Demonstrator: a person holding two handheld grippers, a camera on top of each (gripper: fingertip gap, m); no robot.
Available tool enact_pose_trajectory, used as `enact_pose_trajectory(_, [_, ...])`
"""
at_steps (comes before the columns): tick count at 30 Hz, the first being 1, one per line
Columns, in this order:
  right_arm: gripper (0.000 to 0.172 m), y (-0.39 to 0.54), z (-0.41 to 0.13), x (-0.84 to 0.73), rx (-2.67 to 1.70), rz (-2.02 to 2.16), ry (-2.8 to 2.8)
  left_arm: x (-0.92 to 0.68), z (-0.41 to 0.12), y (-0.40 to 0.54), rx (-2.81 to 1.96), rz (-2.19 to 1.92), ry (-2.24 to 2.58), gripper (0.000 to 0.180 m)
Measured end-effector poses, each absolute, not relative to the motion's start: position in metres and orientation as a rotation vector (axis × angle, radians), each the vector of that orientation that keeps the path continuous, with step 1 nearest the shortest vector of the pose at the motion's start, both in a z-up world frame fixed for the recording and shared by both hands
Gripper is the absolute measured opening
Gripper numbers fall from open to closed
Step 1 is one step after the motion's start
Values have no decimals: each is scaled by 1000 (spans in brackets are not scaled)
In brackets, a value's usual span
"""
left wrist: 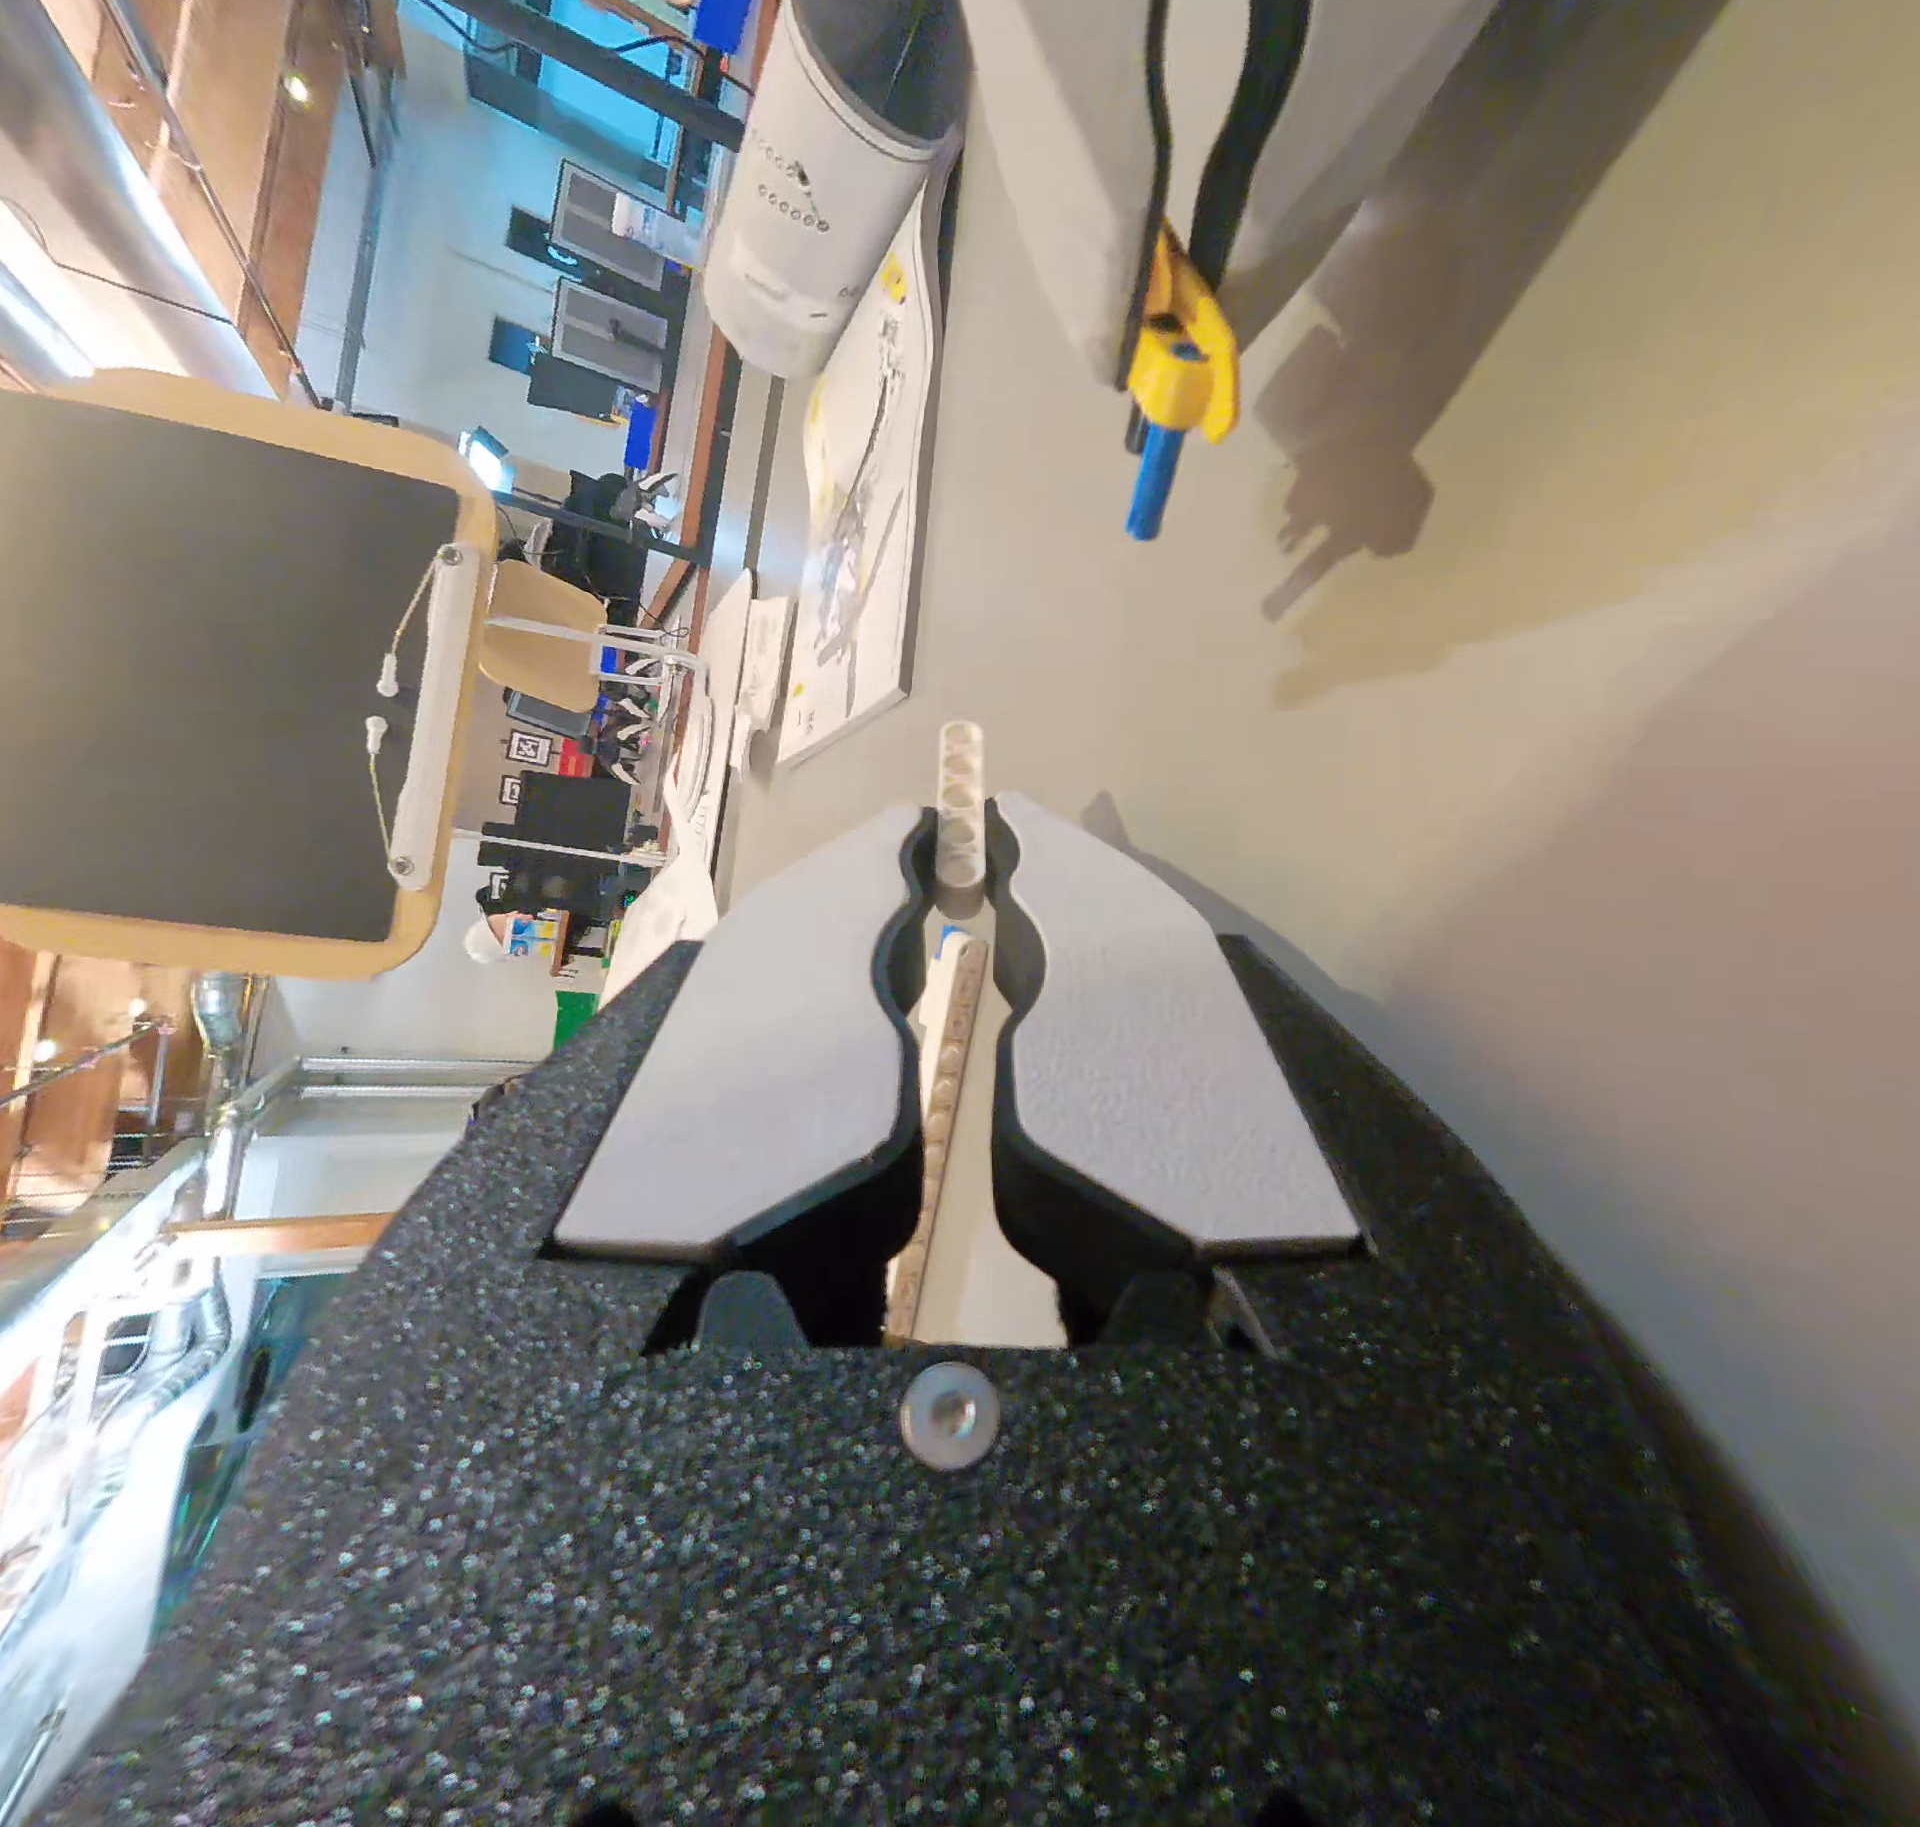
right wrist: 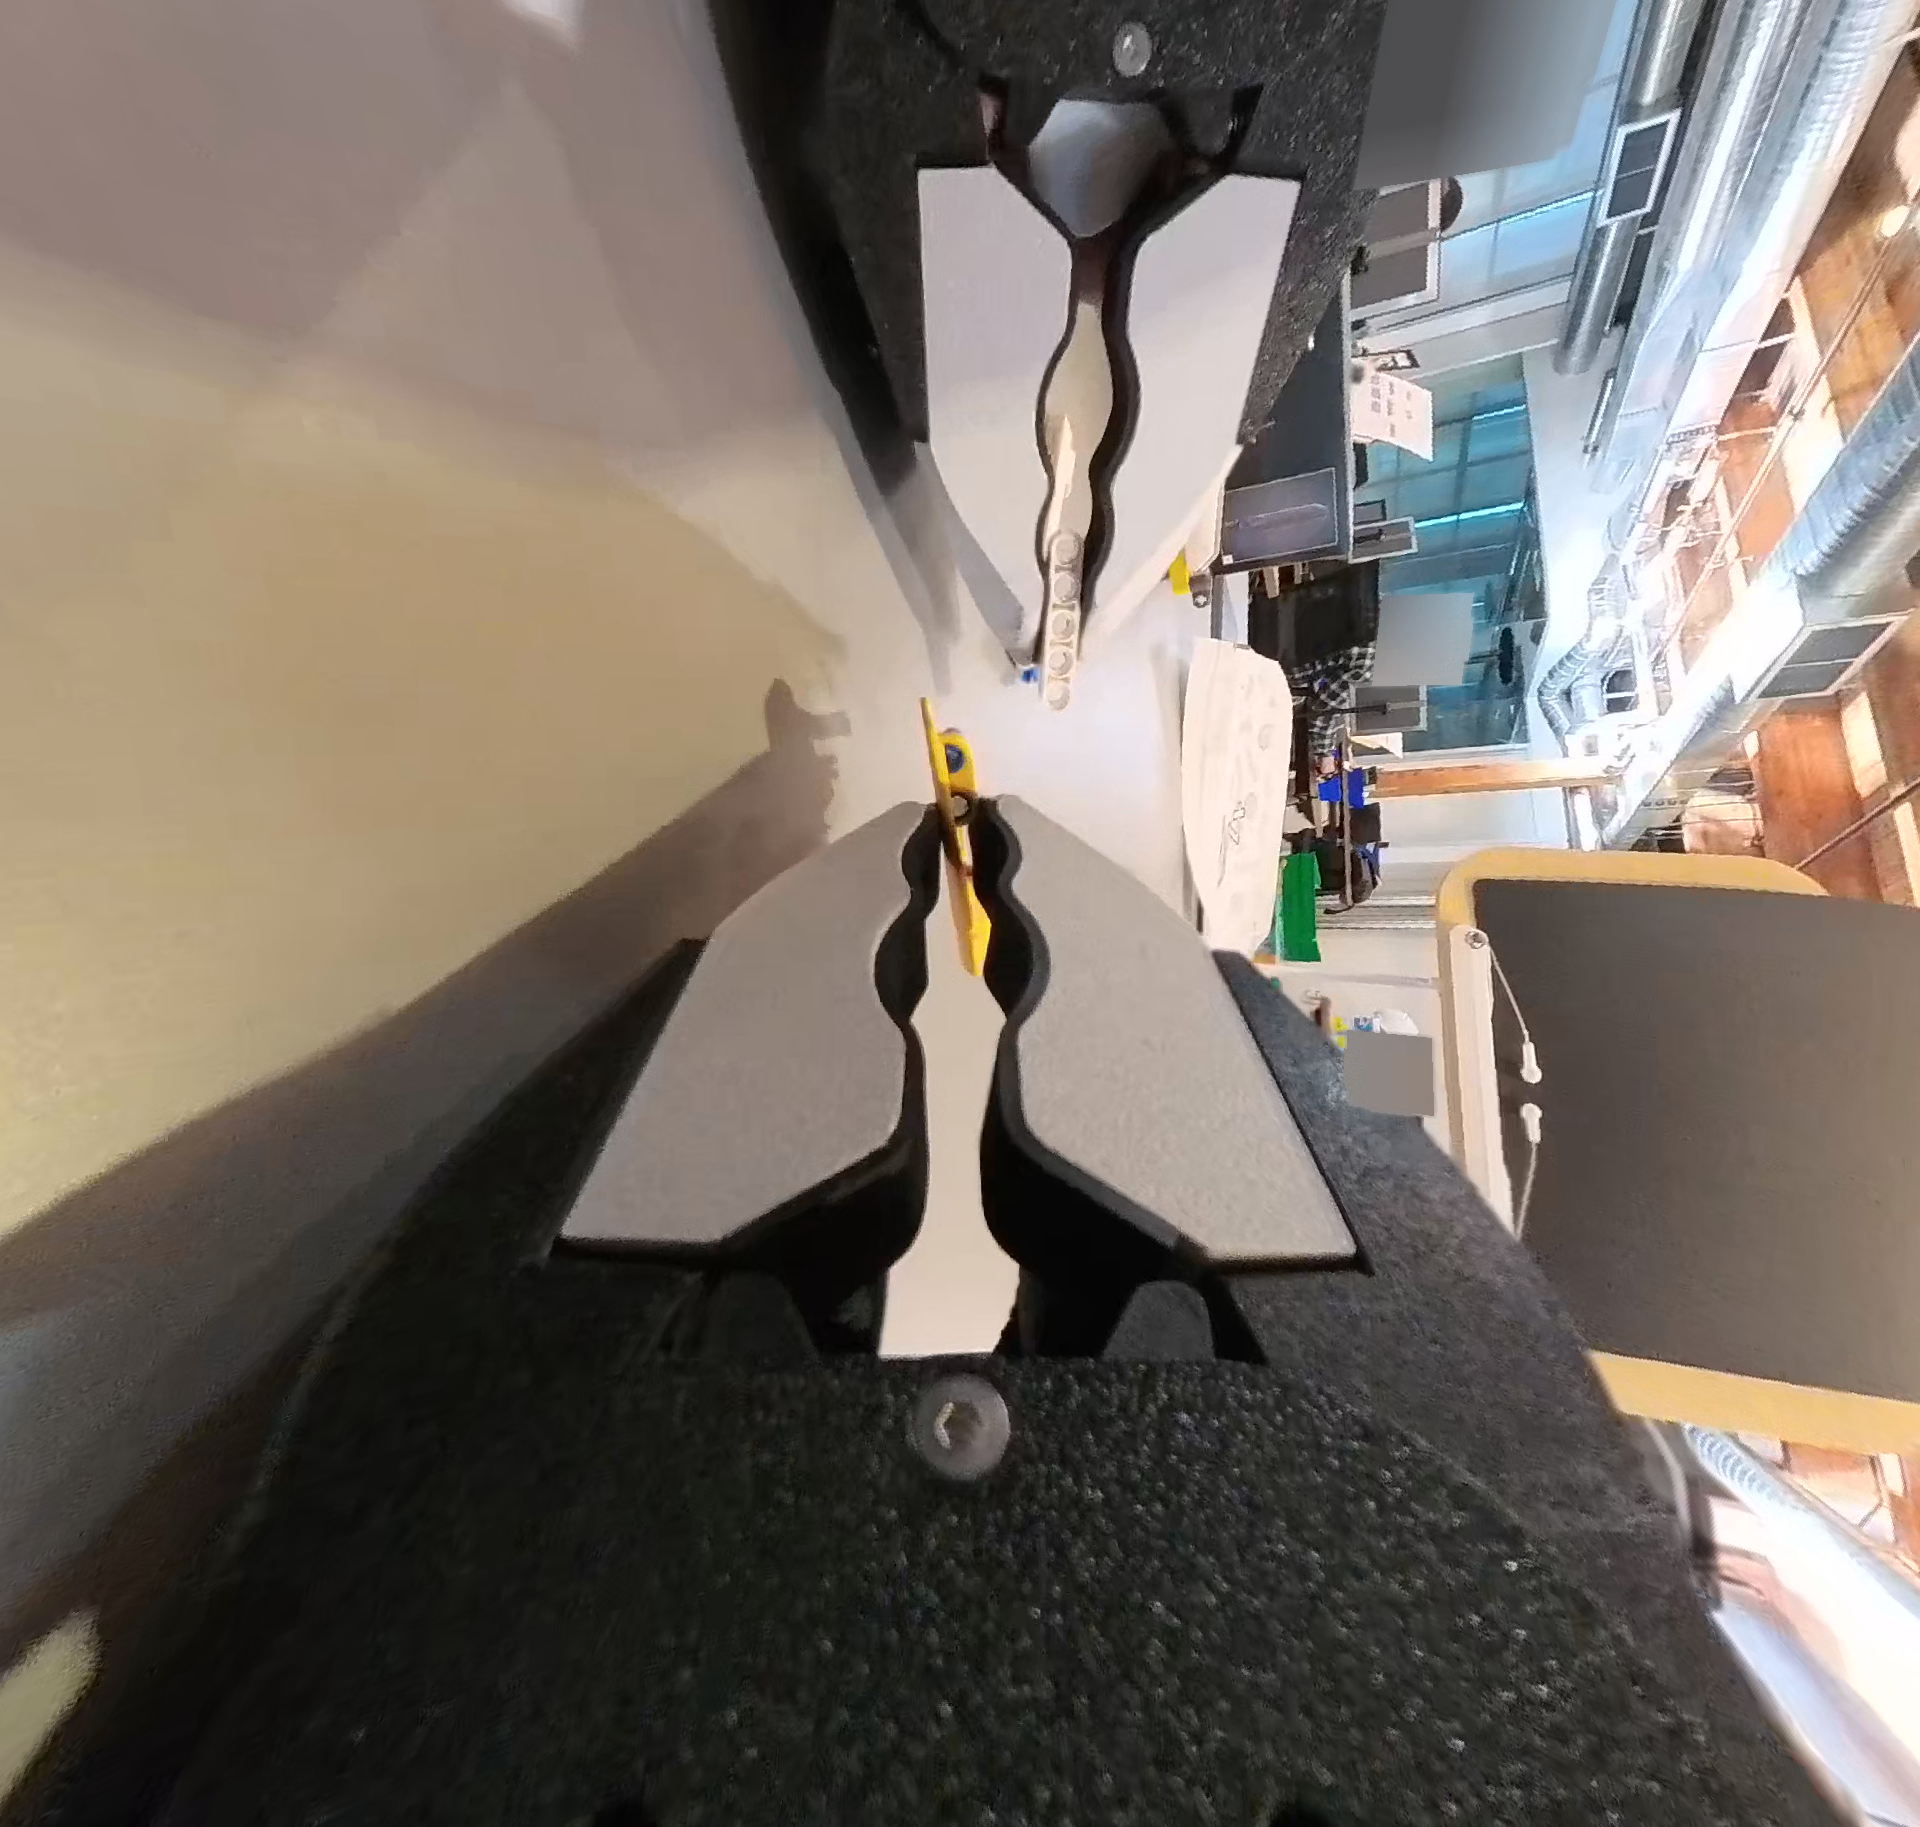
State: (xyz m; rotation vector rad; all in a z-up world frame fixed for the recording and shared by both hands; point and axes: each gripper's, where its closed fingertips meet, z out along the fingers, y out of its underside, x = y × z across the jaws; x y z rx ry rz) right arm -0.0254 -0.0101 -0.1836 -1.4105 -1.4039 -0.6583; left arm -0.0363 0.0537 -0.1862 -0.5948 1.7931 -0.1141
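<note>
Left gripper [left wrist: 958,816] clamps a white holed beam [left wrist: 958,769], tip protruding. Right gripper [right wrist: 961,816] pinches a yellow plate [right wrist: 961,884] carrying a blue pin [left wrist: 1158,484]. Both parts look light, rigid, slick plastic; best gripped on flat faces. Grey table [left wrist: 1039,530], smooth; booklet [left wrist: 862,530] lying on it; workshop behind.

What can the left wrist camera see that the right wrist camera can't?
Only the left wrist view shows a grey cylinder lying on the table and a blue rod poking out of the yellow piece. Only the right wrist view shows the right gripper up close, pinching that yellow piece. Both show the left gripper clamping a white beam with holes, drawing sheets, and a black board with a wooden frame.
</note>
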Motion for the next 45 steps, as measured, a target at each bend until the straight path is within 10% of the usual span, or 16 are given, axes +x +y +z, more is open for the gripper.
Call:
enact_pose_trajectory(29, [6,-2,-190,-19,-1504,-613,-1377,-52,-197,56,-1181,-516,1969,34])
enact_pose_trajectory(45, [6,-22,-187,-20,-1494,-645,-1371,-1,-159,26,-1421,-774,1911,10])
